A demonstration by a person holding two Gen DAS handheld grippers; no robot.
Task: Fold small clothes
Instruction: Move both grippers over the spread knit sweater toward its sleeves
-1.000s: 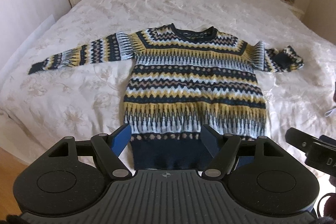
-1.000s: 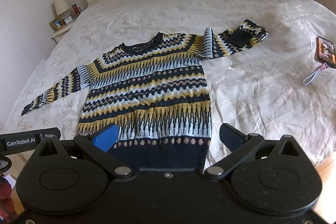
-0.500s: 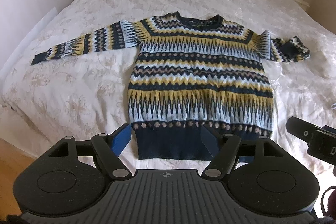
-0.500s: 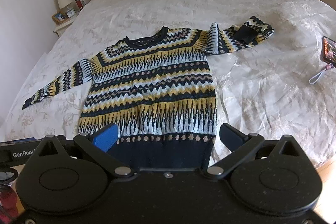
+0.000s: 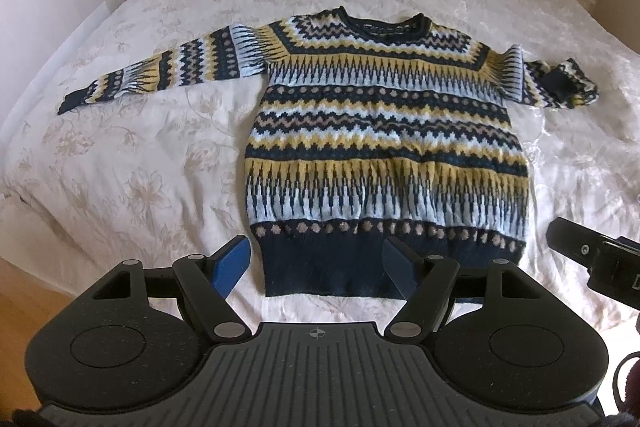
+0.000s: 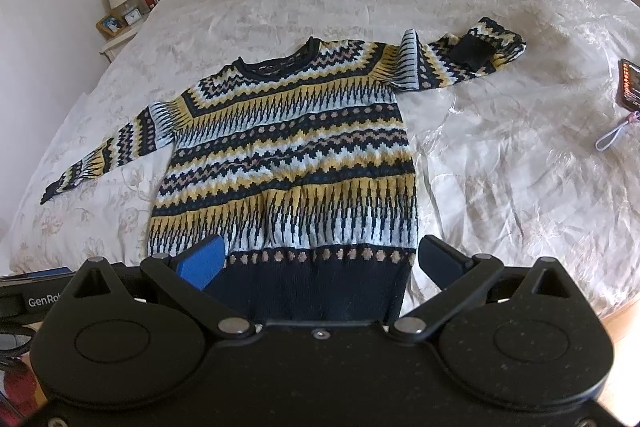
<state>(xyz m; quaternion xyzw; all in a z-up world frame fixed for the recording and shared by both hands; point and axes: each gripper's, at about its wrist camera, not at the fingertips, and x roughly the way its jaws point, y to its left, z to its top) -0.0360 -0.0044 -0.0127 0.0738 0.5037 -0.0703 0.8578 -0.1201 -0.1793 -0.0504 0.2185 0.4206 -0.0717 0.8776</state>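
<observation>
Left wrist view: patterned sweater [image 5: 384, 131] flat on bed [image 5: 160, 155], hem nearest, neckline farthest; left gripper [image 5: 316, 263] and right gripper [image 6: 320, 259] hover at hem, fingers spread, holding nothing.

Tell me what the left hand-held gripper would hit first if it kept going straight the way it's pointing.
Most likely the sweater, at its dark navy hem. The left hand-held gripper stands open and angled down over the hem's left part, nothing between. Depth is unclear, so the exact spot is a guess.
</observation>
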